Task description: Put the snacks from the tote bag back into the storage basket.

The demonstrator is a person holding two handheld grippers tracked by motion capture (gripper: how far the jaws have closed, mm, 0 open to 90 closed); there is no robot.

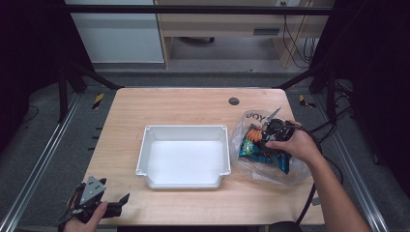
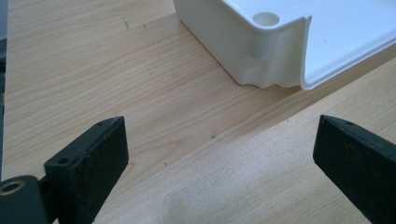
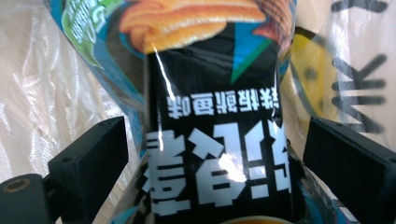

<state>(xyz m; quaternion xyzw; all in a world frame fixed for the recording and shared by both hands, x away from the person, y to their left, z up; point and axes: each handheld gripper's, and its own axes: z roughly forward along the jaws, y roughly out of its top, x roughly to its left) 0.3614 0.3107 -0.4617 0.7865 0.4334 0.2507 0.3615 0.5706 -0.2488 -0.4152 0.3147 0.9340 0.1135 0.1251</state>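
Snack packet (image 1: 263,147), black and blue with orange chips printed on it, lying inside a clear plastic bag (image 1: 256,126) on the right part of the wooden surface (image 1: 193,104), just beside the right wall of the white plastic bin (image 1: 184,155). In the right gripper view, packet (image 3: 219,140) seen close up with white lettering upside down, flanked by crinkled clear bag film (image 3: 56,84). Right tongs (image 3: 215,163) spread wide, 1 jaw on either side of the packet; contact with the packet not clear. From the high view, right tongs (image 1: 270,133) reaching into the bag, held by the right hand (image 1: 295,145), black cable trailing toward the surface's right edge.

White bin at the middle of the surface, open side up, its inside bare and bright. Small dark round hole (image 1: 234,101) in the surface near the far edge.

Left tongs (image 1: 126,198) at the near left corner of the surface, held by the left hand (image 1: 87,220), grey 3-cornered plate on top. In the left gripper view, left tongs (image 2: 219,154) spread wide over bare wood, pinching nothing, with a corner of the bin (image 2: 261,46) ahead, well apart from the jaws.
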